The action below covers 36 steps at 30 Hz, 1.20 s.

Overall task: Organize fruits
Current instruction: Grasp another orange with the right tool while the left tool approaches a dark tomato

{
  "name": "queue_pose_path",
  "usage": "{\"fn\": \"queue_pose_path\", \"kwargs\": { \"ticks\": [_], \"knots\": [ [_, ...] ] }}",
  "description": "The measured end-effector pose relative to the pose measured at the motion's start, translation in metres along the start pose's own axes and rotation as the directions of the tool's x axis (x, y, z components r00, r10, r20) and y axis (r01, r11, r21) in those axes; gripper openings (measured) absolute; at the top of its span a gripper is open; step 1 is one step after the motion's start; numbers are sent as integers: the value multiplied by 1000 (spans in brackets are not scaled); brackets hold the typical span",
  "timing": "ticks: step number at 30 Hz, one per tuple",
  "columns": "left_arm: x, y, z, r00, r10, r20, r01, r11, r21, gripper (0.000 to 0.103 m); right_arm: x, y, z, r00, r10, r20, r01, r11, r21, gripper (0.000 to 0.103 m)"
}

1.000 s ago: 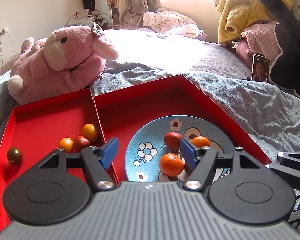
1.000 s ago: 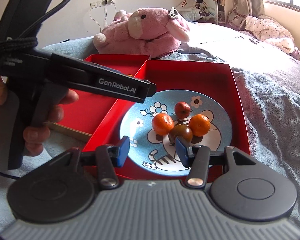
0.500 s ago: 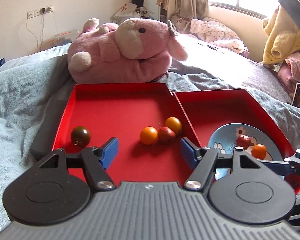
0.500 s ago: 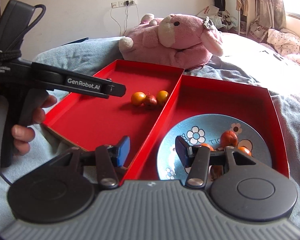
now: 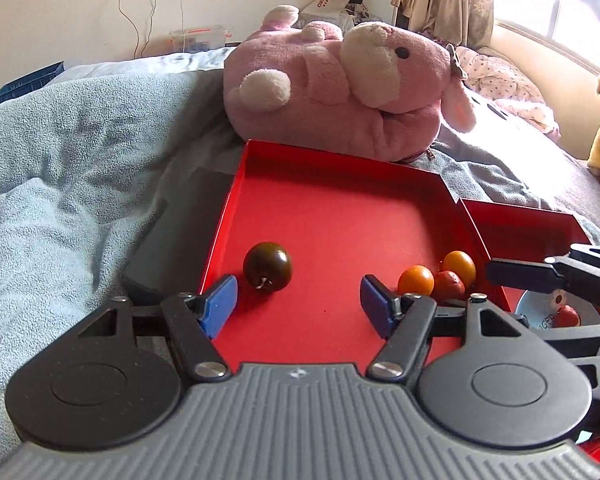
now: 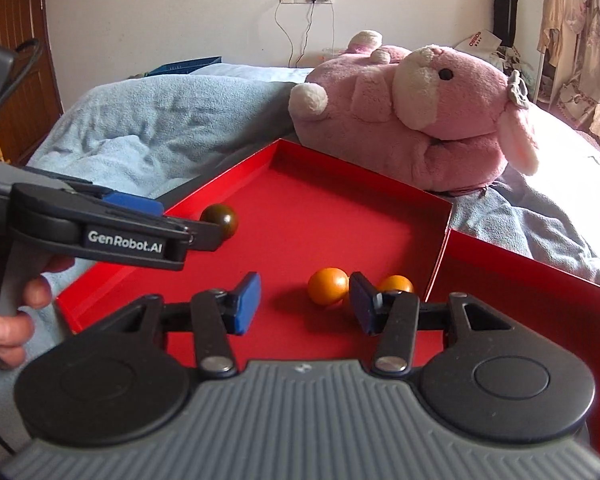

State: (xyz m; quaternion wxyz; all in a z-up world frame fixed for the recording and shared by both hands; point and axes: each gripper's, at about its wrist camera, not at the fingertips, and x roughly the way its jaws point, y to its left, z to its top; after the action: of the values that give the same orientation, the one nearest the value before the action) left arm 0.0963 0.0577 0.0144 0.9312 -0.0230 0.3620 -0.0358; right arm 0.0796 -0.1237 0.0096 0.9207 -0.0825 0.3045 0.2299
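Left wrist view
Left gripper (image 5: 296, 306): jaws stood spread and empty above the floor of the left red tray (image 5: 332, 208).
Dark tomato (image 5: 267, 266): lay alone on the tray floor, just ahead of the left blue pad, stem facing the camera, touching neither pad.
Orange cluster (image 5: 438, 276): two orange fruits and a red one lay bunched against the tray's right wall, just beyond the right pad.
Blue plate (image 5: 540, 314): only a sliver showed at the right edge, with one red fruit (image 5: 567, 315) on it, in the adjoining tray.
Advice: the likely target was the dark tomato; the jaws should be shifted left to straddle it, lowered, then closed gently, since the round skin could roll or bruise.

Right wrist view
Right gripper (image 6: 302, 306): jaws stood parted, narrower than the left pair, holding nothing.
Nearest orange fruit (image 6: 328, 286): lay on the tray floor just ahead of the right pad, untouched.
Person's hand (image 6: 10, 312): gripped the left tool's handle at the frame's left.
Plush pig (image 6: 412, 116): rested against the tray's far rim, apart from the work.
Advice: keep this gripper away from the left tool's path.
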Motion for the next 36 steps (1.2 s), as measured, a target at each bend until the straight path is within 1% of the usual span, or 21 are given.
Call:
{"fn": "queue_pose_path", "kwargs": {
  "ticks": [3, 6, 9, 13, 17, 18, 19, 21, 24, 27, 29, 31, 35, 36],
  "knots": [
    [12, 4, 2, 1000, 4, -27, -4, 1000, 1, 72, 19, 2, 6, 1000, -7, -23, 6, 999, -36, 51],
    [18, 14, 5, 999, -11, -41, 9, 999, -48, 72, 33, 2, 8, 999, -17, -48, 14, 997, -69, 47],
    [19, 21, 6, 999, -27, -42, 24, 996, -81, 72, 45, 2, 8, 997, -32, -70, 25, 994, -105, 47],
    [21, 22, 6, 998, -36, -47, 32, 996, -87, 72, 60, 2, 4, 992, -59, -112, 44, 990, -137, 46],
    [25, 24, 7, 998, -35, -59, 29, 996, -88, 72, 70, 3, 3, 989, -80, -124, 56, 982, -183, 46],
    [27, 25, 7, 997, -34, -64, 28, 996, -90, 72, 72, 4, 2, 988, -84, -126, 58, 979, -198, 45],
    [29, 25, 7, 997, -31, -68, 24, 996, -90, 72, 75, 5, 2, 988, -87, -128, 58, 975, -215, 37],
    [31, 24, 7, 997, -23, -78, 16, 996, -86, 72, 76, 5, 1, 989, -84, -122, 55, 973, -225, 37],
    [37, 21, 9, 996, -8, -87, 2, 998, -68, 72, 70, 2, 0, 992, -57, -115, 35, 982, -185, 37],
    [45, 20, 10, 995, 2, -102, -8, 999, -53, 72, 51, 3, -1, 996, -4, -87, -8, 992, -129, 37],
    [49, 18, 12, 995, 13, -98, -17, 999, -35, 72, 36, 6, -5, 997, 32, -72, -38, 995, -91, 37],
    [53, 17, 14, 995, 20, -95, -22, 1000, -20, 72, 23, 8, -10, 995, 66, -71, -69, 996, -51, 37],
    [60, 12, 15, 995, 17, -96, -16, 1000, 11, 72, 5, 10, -24, 992, 100, -78, -99, 995, 20, 37],
    [64, 11, 15, 994, 16, -111, -15, 1000, 17, 69, 1, 11, -27, 992, 103, -78, -101, 994, 33, 37]
  ]
}}
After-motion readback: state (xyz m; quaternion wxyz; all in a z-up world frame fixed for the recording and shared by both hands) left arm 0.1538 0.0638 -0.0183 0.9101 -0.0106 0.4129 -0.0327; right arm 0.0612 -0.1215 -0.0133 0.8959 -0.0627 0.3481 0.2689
